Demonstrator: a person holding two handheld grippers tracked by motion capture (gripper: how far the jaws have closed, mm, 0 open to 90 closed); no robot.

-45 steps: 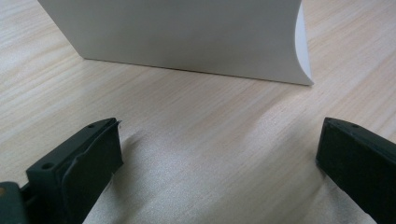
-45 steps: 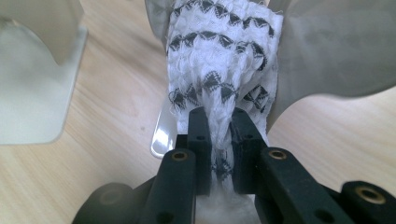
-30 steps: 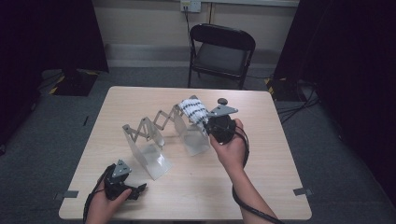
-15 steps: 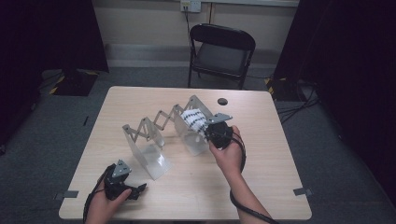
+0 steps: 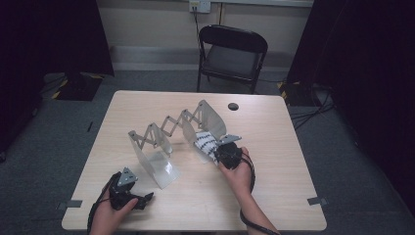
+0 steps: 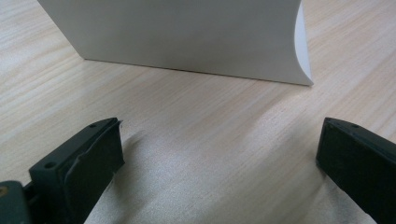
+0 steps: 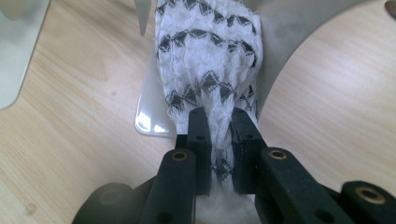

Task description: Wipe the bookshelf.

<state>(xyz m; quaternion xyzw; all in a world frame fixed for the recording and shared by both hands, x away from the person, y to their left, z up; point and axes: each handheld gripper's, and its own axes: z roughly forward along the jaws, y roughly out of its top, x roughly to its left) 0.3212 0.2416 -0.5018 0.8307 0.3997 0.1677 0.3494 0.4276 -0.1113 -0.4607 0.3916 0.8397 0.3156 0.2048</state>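
Right gripper view, centre frame: right gripper [image 7: 218,128] clenched on cloth [image 7: 208,60] (left gripper [image 6: 219,154] released), liable to snag against rack [image 7: 299,32] if shoved carelessly.

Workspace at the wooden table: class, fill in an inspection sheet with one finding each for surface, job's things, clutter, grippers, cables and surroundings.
Surface: pale wooden table, bare at the front.
Job's things: patterned cloth, white with black marks, at the right end of an expanding rack of thin upright panels.
Clutter: small dark round object near the table's far edge.
Grippers: right hand-held gripper clamped on the cloth; left hand-held gripper open, low over the table, facing a rack panel.
Cables: one trails from each gripper along the forearm; more lie on the floor at right.
Surroundings: black folding chair behind the table, grey carpet, dark curtains.
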